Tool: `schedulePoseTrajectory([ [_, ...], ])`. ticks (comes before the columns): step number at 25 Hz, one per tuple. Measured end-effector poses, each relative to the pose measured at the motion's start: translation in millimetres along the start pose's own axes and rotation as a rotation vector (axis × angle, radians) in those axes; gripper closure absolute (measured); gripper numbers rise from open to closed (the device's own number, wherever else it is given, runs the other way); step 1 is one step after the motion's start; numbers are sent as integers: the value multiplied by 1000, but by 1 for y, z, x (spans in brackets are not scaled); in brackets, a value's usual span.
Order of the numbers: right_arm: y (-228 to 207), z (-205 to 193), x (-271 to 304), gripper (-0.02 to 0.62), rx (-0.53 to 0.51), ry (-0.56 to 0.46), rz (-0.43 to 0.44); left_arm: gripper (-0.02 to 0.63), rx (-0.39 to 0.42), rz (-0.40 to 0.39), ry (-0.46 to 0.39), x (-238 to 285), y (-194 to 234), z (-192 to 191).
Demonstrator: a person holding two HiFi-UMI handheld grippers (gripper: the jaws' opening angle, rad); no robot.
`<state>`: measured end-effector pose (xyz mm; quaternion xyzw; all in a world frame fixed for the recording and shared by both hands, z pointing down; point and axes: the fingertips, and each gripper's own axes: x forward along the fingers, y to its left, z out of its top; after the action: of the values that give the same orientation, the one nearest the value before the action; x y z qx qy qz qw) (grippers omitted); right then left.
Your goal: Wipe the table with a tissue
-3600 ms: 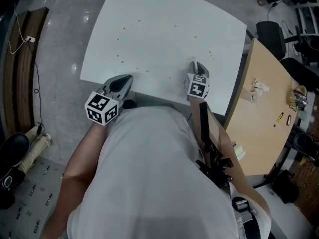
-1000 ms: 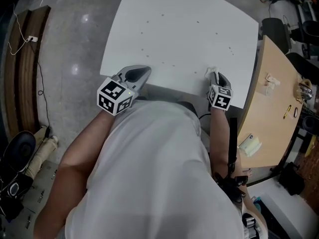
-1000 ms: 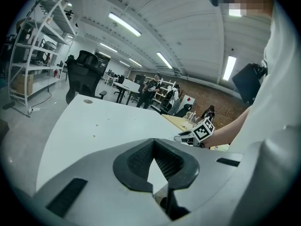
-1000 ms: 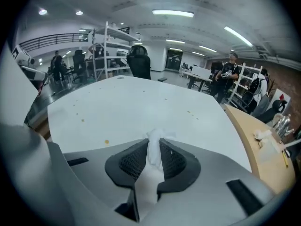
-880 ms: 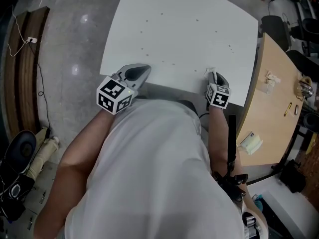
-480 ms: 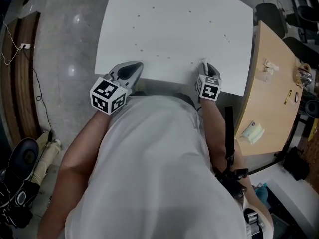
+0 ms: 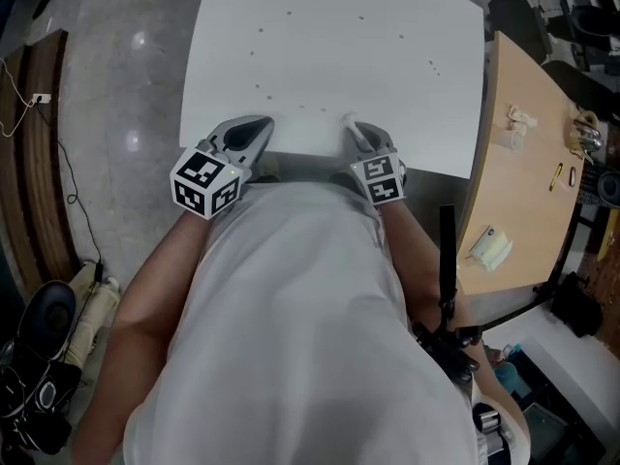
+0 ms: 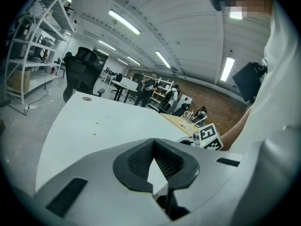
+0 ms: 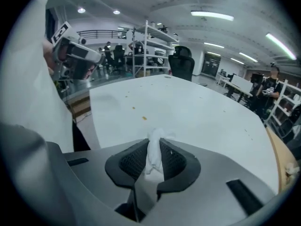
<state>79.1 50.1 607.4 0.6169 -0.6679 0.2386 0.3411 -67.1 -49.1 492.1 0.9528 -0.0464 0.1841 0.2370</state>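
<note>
The white table point(image 7: 329, 66) has several small specks point(image 7: 260, 32) scattered over it. My right gripper point(image 7: 352, 129) is at the table's near edge, shut on a crumpled white tissue point(image 7: 348, 122) that pokes out past its tips. In the right gripper view the tissue point(image 9: 154, 159) stands upright, pinched between the black pads point(image 9: 176, 161), with brown crumbs point(image 9: 144, 118) on the table point(image 9: 197, 117) ahead. My left gripper point(image 7: 263, 124) rests at the near edge further left. Its jaws meet at the tips with nothing between them point(image 8: 153, 142).
A wooden table point(image 7: 523, 182) adjoins the white one on the right, carrying crumpled tissues point(image 7: 518, 124) and a tissue pack point(image 7: 487, 245). A black office chair point(image 7: 509, 13) stands at the far right corner. Grey floor lies to the left of the table.
My right gripper has slid left along the table's near edge with the tissue and rolled, ending closer to the left gripper. The left gripper has stayed where it was.
</note>
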Motion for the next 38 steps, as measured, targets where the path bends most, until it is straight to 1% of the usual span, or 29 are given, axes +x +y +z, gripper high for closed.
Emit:
schedulePoseTrajectory([
  [2, 14, 1, -1, 528, -12, -15, 115, 600, 5, -7, -1, 1, -1, 1],
  [3, 18, 3, -3, 528, 3, -27, 166, 600, 6, -8, -2, 1, -1, 2],
  [4, 18, 7, -6, 528, 43, -50, 203, 600, 6, -9, -3, 1, 0, 3],
  [5, 14, 13, -9, 528, 106, -82, 221, 600, 6, -8, -5, 0, 1, 3],
  [6, 8, 19, -11, 528, 175, -115, 219, 600, 4, -5, -6, -1, 2, 3],
  [7, 0, 23, -12, 528, 229, -136, 202, 600, 2, -2, -6, -3, 3, 2],
  [8, -7, 25, -11, 528, 252, -137, 179, 600, 0, 3, -6, -5, 4, 1],
  [9, -12, 26, -8, 528, 245, -124, 159, 600, -2, 8, -6, -8, 5, 0],
  [12, -25, 32, 4, 528, 177, -86, 106, 600, -14, 35, -13, -16, 9, -3],
  [15, -39, 43, 14, 528, 173, -89, 55, 600, -28, 64, -20, -25, 14, -7],
  [17, -37, 52, 22, 528, 137, -90, 70, 600, -33, 77, -23, -30, 16, -9],
  [19, -30, 60, 30, 528, 54, -84, 88, 600, -34, 90, -24, -34, 18, -10],
  [21, -32, 62, 35, 528, -4, -65, 61, 600, -35, 104, -27, -39, 21, -10],
  [23, -40, 58, 40, 528, 0, -35, 23, 600, -38, 118, -31, -43, 21, -10],
  [25, -40, 50, 43, 528, 14, -10, 9, 600, -42, 127, -34, -46, 21, -11],
  [28, -31, 47, 43, 528, 12, -19, -9, 600, -50, 137, -34, -50, 22, -13],
  [30, -21, 49, 42, 528, -5, -28, 2, 600, -52, 142, -32, -52, 21, -14],
  [34, -5, 51, 41, 528, -64, -42, 51, 600, -42, 142, -34, -50, 18, -12],
  [38, 20, 51, 39, 528, -134, -56, 135, 600, -37, 136, -30, -48, 16, -13],
])
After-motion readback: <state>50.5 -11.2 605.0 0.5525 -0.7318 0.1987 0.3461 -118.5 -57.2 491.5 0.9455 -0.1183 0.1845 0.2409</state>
